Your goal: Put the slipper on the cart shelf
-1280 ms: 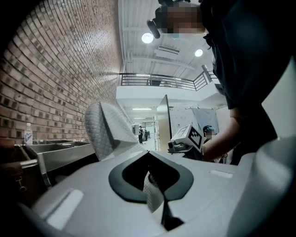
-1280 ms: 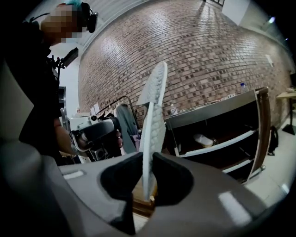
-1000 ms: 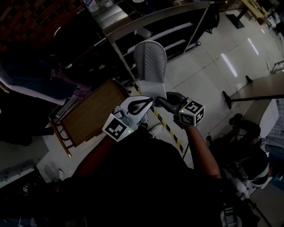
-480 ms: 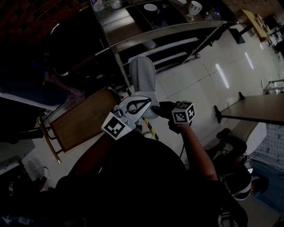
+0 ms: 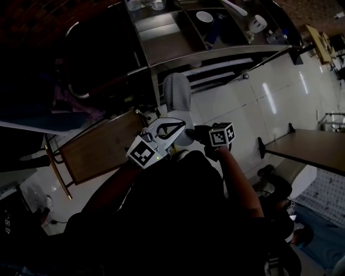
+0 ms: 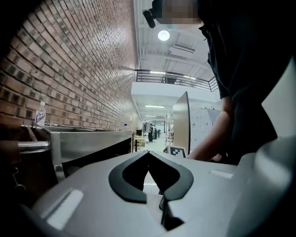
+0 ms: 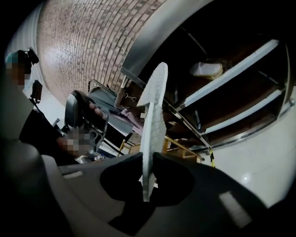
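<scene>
A white quilted slipper (image 5: 178, 94) hangs upright in front of me, its lower end pinched by my right gripper (image 5: 188, 131). In the right gripper view the slipper (image 7: 154, 115) stands edge-on between the dark jaws, and the right gripper (image 7: 149, 159) is shut on it. Beyond it lies the steel cart (image 5: 215, 53), whose shelves (image 7: 233, 82) run across that view. My left gripper (image 5: 180, 125) hovers just left of the slipper's lower end. Its jaws (image 6: 148, 152) meet at the tips with nothing gripped.
A wooden tray on a frame (image 5: 99, 146) stands on the floor to the left. A pale object (image 7: 206, 69) lies on an upper cart shelf, and bowls and cups (image 5: 204, 16) sit on the cart top. A table (image 5: 310, 151) stands at the right.
The slipper and both grippers have come closer to the cart, and more of the cart's top shows. The right gripper's hold on the slipper is unchanged.
</scene>
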A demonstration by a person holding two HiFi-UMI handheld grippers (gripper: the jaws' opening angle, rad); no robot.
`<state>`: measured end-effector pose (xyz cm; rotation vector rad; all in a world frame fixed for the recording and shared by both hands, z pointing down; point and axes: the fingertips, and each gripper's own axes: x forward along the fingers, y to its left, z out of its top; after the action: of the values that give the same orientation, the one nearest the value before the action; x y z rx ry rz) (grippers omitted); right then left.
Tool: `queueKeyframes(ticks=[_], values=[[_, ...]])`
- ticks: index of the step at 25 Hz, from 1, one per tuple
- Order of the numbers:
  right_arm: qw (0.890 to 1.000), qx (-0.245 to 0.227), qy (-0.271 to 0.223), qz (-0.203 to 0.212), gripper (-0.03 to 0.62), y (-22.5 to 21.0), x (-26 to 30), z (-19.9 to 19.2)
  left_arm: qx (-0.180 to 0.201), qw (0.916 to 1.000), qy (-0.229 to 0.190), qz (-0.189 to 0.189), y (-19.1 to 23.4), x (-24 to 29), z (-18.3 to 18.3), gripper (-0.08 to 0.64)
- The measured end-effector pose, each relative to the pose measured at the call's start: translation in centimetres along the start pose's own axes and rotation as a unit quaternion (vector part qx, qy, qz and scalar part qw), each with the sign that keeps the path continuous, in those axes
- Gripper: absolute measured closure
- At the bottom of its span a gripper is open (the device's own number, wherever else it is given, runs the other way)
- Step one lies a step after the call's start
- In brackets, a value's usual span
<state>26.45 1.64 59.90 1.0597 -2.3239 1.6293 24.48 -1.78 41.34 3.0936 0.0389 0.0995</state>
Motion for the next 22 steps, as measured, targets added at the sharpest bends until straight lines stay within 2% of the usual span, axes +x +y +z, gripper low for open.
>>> queueKeyframes(ticks=[6,13,17,22], values=[[1.0,0.022,0.014,0.005,0.529,-3.7,1.3,2.4,-0.018,0.9995,0.002,0.026,2.2,0.8,-0.9,0.557],[0.999,0.008,0.033,0.017,0.529,-8.4,4.0,7.3,-0.02,0.9977,0.002,0.064,5.2,2.4,-1.4,0.557],[0.999,-0.005,0.025,0.026,0.529,-10.8,5.7,11.0,-0.024,0.995,0.004,0.096,7.4,3.5,-2.0,0.557],[0.999,-0.029,-0.009,0.023,0.529,-13.1,7.2,15.0,-0.033,0.9897,0.01,0.139,9.7,4.2,-3.4,0.557]])
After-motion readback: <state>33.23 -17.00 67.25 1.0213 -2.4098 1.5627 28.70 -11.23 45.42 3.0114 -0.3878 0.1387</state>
